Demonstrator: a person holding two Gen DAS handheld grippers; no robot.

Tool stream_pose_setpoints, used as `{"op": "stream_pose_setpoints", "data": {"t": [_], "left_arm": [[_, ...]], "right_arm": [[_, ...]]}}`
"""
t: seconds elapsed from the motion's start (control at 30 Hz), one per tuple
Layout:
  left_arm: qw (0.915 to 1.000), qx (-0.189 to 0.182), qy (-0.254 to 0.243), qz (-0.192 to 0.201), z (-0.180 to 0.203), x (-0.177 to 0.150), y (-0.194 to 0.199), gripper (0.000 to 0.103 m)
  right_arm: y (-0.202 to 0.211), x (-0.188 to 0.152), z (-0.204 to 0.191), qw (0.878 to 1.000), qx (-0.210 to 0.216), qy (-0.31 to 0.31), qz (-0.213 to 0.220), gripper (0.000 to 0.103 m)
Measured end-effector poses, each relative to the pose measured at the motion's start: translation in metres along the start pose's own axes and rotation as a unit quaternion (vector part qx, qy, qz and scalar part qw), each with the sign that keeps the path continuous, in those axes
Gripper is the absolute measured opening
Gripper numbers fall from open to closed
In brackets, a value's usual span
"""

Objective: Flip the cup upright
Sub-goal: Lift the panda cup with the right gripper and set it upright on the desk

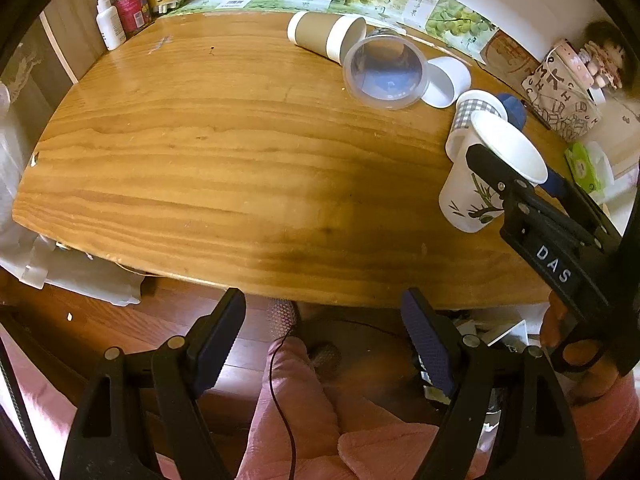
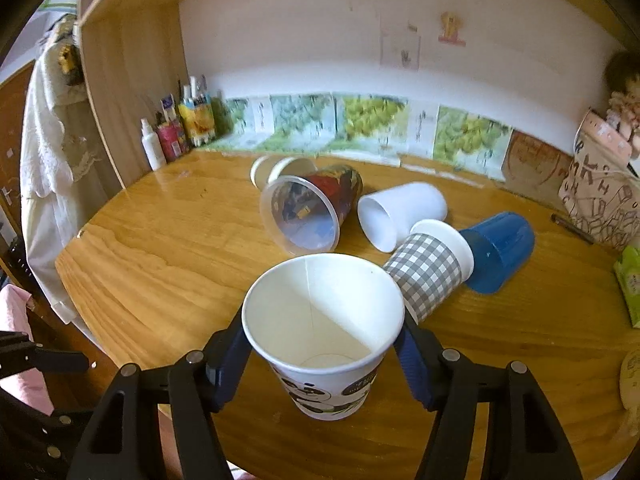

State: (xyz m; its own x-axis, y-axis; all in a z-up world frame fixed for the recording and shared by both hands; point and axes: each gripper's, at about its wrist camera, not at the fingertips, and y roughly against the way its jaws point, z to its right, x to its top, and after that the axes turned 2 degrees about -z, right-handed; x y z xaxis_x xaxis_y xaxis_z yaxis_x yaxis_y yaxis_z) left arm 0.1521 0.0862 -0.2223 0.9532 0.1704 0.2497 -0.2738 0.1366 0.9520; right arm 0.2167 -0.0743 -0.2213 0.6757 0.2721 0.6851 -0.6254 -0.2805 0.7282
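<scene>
A white paper cup with a panda print (image 2: 324, 344) stands mouth up between the fingers of my right gripper (image 2: 320, 356), which is shut on its sides; its base is at or just above the table near the front edge. In the left wrist view the same cup (image 1: 480, 184) sits at the right with the right gripper on it. My left gripper (image 1: 324, 344) is open and empty, held off the table's front edge above the floor. Several other cups lie on their sides: a clear printed cup (image 2: 308, 212), a white cup (image 2: 400, 212), a grey checked cup (image 2: 432, 268), a blue cup (image 2: 500, 248).
The round wooden table (image 1: 200, 140) has bottles and boxes (image 1: 128, 12) at the back left. A brown-sleeved cup (image 1: 324, 34) lies at the back. A patterned bag (image 2: 600, 208) and a green pack (image 2: 630, 284) sit at the right edge.
</scene>
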Motion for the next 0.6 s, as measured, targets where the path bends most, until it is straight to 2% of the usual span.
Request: {"op": "stream_pose_setpoints", "data": {"t": [0.17,0.33,0.6], "left_arm": [[1.0000,0.003,0.003,0.007,-0.002,-0.011,0.005,0.083],[1.0000,0.006,0.004,0.002,-0.003,-0.019,0.007,0.083],[0.9999,0.009,0.005,0.005,-0.006,-0.030,0.011,0.083]], "right_arm": [[0.004,-0.018,-0.001,0.999,0.002,-0.015,0.034,0.067],[0.010,-0.031,-0.011,0.998,-0.020,0.006,0.067,0.067],[0.007,-0.044,-0.017,0.997,-0.032,0.011,0.066,0.068]]}}
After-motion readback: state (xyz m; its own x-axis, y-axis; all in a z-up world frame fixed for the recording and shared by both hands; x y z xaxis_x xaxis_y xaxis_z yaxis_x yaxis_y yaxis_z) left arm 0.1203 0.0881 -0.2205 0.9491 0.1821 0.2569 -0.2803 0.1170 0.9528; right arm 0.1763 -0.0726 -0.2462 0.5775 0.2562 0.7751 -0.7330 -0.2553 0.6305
